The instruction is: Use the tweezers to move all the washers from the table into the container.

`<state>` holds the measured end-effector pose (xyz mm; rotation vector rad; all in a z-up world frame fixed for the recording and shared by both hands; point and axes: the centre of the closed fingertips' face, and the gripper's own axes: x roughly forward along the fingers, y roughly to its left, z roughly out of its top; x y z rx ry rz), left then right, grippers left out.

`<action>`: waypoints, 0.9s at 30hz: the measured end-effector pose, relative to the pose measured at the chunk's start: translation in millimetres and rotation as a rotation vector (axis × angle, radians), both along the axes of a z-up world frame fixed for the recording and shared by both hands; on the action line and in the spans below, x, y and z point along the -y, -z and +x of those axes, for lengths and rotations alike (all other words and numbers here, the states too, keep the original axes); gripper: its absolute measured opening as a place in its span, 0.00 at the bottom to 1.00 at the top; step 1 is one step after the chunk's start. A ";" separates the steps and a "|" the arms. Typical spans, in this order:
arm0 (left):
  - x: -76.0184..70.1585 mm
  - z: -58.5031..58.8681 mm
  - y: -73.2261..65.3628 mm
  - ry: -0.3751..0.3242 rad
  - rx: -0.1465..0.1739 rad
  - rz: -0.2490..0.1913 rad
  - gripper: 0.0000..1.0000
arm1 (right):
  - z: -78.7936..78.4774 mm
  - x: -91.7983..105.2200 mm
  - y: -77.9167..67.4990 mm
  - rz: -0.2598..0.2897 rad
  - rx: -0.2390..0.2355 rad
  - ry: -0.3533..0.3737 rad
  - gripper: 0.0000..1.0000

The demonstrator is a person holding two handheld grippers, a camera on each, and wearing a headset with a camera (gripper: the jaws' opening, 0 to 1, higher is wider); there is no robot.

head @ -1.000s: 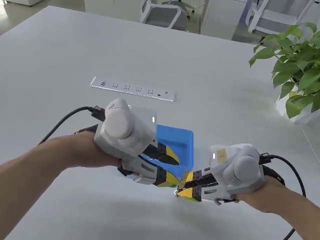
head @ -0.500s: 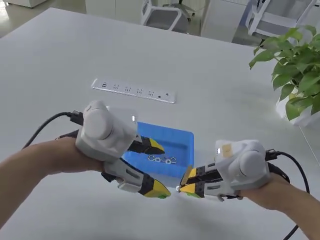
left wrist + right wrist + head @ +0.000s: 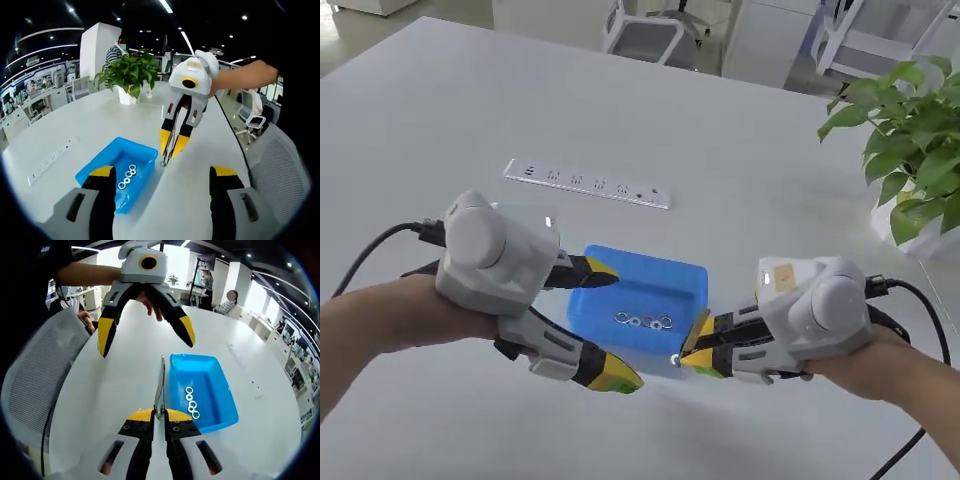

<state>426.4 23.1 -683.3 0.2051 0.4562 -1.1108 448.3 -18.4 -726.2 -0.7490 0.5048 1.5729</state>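
The right tongs [image 3: 159, 416], clamped on the tweezers [image 3: 160, 382] for fine reach, aim beside the container [image 3: 210, 377] holding four washers [image 3: 190, 402]; the left tongs [image 3: 162, 172] gape wide, likely unneeded.

We note the left gripper [image 3: 615, 326] and right gripper [image 3: 694, 351]: pale grey rounded housings, black jaws, yellow tips. A black cable [image 3: 375, 252] leaves each; our top [image 3: 30, 270] is black.
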 end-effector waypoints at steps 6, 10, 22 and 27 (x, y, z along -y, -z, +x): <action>-9.1 0.6 -3.0 -0.044 0.003 -0.013 0.89 | 9.2 -5.8 -11.2 0.010 0.018 -0.010 0.09; -13.4 1.5 -3.9 -0.068 -0.006 -0.028 0.93 | 15.9 -10.5 -14.8 0.014 0.027 -0.016 0.09; -30.6 0.8 -5.1 -0.140 -0.028 -0.052 0.99 | 41.1 -30.1 -14.6 0.028 0.052 -0.024 0.09; -38.0 -0.6 -4.9 -0.165 -0.031 -0.049 0.99 | 47.4 -38.7 -9.9 0.030 0.056 -0.026 0.09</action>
